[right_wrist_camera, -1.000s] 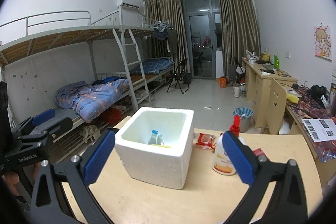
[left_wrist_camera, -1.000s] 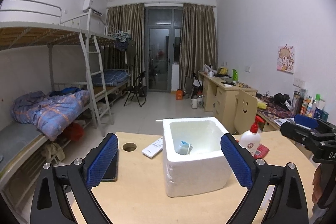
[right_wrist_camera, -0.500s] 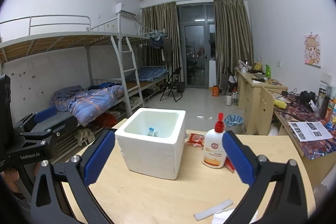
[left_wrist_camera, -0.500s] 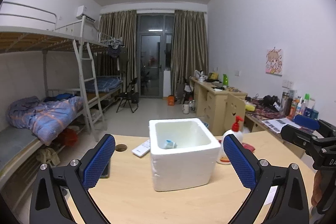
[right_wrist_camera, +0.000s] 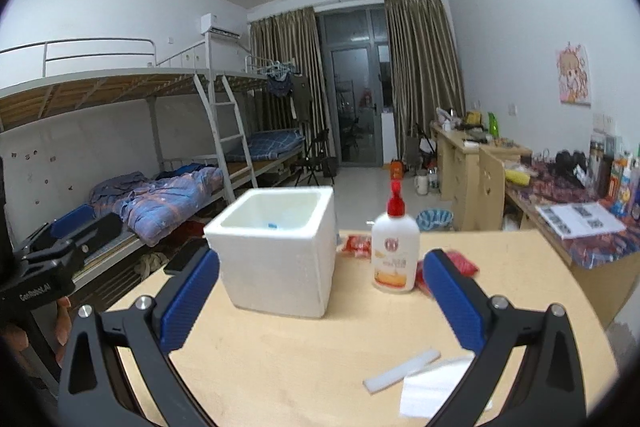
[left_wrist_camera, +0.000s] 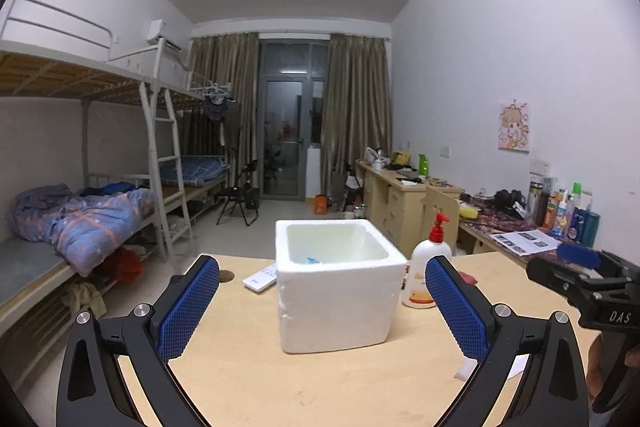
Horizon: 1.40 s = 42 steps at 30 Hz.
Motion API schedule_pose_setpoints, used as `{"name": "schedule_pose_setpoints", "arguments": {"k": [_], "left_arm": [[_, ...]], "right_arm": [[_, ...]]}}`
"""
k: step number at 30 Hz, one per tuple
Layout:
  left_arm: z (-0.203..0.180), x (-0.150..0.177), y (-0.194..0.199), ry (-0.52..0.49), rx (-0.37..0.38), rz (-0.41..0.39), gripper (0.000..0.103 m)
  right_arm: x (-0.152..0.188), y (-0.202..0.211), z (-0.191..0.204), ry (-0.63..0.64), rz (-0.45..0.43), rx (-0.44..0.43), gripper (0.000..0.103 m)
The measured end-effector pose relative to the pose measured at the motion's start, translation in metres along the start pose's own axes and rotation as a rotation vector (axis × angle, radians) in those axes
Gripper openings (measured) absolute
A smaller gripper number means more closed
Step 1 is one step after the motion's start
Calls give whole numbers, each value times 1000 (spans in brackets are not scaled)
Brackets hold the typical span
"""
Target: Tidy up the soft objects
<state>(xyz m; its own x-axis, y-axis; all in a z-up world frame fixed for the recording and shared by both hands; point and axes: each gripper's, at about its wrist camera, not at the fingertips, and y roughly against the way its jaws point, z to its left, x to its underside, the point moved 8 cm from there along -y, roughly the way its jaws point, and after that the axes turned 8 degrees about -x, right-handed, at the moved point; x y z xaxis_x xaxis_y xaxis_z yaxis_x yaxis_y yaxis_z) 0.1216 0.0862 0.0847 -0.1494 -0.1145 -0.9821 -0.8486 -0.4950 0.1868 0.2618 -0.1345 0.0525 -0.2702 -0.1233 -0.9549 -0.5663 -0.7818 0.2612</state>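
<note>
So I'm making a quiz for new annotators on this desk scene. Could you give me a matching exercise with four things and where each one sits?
Things:
1. foam box
2. pump bottle
3. remote control
4. white strip

Places:
A. near edge of the table, by a sheet of paper
B. just right of the foam box, upright
C. middle of the table, open side up
D. flat on the table, left of the foam box

Pairs: 1-C, 2-B, 3-D, 4-A
</note>
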Motion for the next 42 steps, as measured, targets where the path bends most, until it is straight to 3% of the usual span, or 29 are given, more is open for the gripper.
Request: {"name": "schedule_pose_setpoints", "arguments": {"k": [9,18,26,35,42], "left_arm": [[1,36,-2,-37,-50,-21,103],[-4,73,-14,-35,-19,69,103],[-8,76,-20,-30,-4,87,103],[-45,81,-29,-63,95,114,103],[-85,84,-38,-69,213,148,103]], "right_arm": [[45,2,-15,-55,49,53,103],[74,-5,-10,-36,122,63,103],[76,-8,-14,-45,140,60,103],[82,4,-34,-85,152,122,103],[87,23,-59,-117,155,195,103]]}}
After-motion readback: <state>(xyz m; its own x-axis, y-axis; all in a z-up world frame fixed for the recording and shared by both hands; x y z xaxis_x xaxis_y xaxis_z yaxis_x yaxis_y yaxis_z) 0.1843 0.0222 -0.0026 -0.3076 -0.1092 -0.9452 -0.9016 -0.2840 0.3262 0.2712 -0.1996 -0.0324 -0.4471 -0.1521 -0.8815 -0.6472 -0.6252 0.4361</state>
